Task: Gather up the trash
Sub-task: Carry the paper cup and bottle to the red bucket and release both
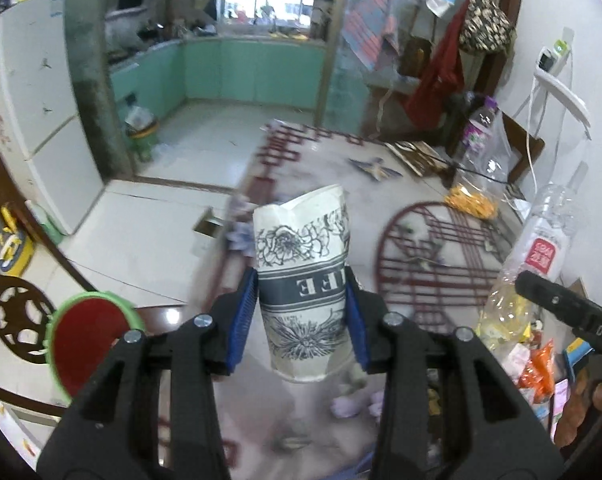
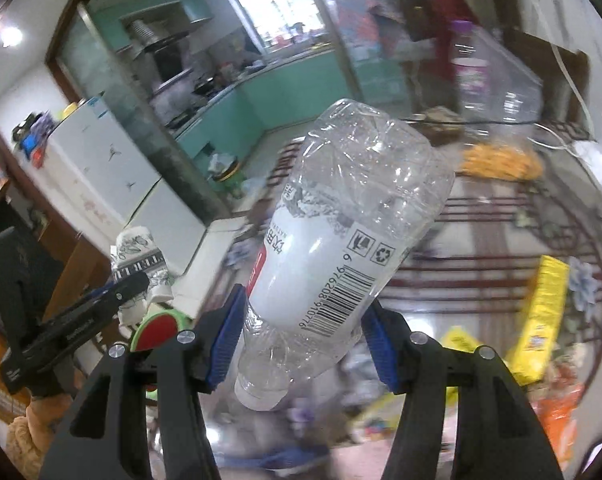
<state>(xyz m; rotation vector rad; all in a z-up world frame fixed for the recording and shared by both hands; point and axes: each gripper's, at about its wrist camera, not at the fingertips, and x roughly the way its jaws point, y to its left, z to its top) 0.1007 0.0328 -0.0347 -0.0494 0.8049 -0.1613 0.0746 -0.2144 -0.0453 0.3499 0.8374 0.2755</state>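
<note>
The left claw is clamped on a crumpled paper coffee cup, mouth pointing away from the claw. The right claw grips a clear plastic bottle, neck toward the wrist. Both are lifted over the littered worktop; no bin is identifiable.

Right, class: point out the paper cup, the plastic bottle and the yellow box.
paper cup [image 1: 301, 280], left wrist view, on its dark printed band.
plastic bottle [image 2: 333, 248], right wrist view, on its white label.
yellow box [image 2: 543, 312], right wrist view, on its long yellow side.
</note>
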